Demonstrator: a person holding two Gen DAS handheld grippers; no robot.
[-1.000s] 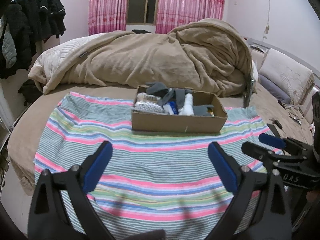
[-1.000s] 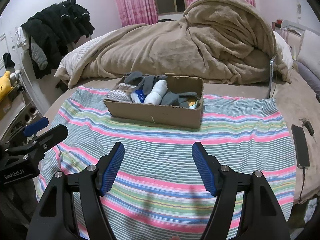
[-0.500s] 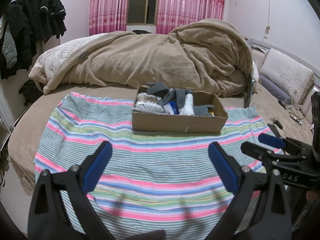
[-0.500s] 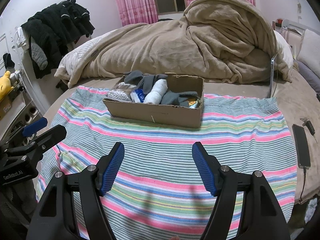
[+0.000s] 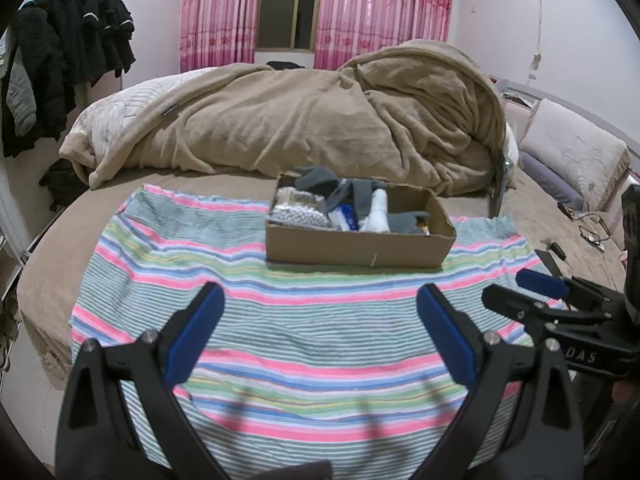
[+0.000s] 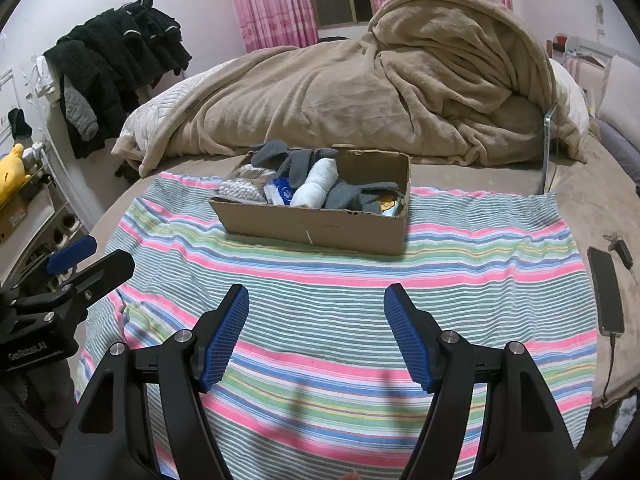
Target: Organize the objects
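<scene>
A shallow cardboard box (image 5: 360, 246) (image 6: 316, 226) sits on a striped cloth (image 5: 316, 316) (image 6: 340, 300) spread over the bed. It holds grey socks (image 6: 298, 164), a white rolled sock (image 6: 318, 184), a blue-and-white packet (image 6: 282, 192) and a bag of cotton swabs (image 6: 240, 190). My left gripper (image 5: 320, 332) is open and empty, held above the cloth well short of the box. My right gripper (image 6: 316, 336) is open and empty, also short of the box. Each gripper shows at the edge of the other's view.
A heaped tan blanket (image 5: 320, 120) lies behind the box. A phone on a cable (image 6: 606, 290) lies on the bed right of the cloth. Dark clothes (image 6: 120, 64) hang at the left. A pillow (image 5: 572, 160) is at the far right.
Both grippers have barely shifted; the box and cloth are unmoved. The jaws stay open.
</scene>
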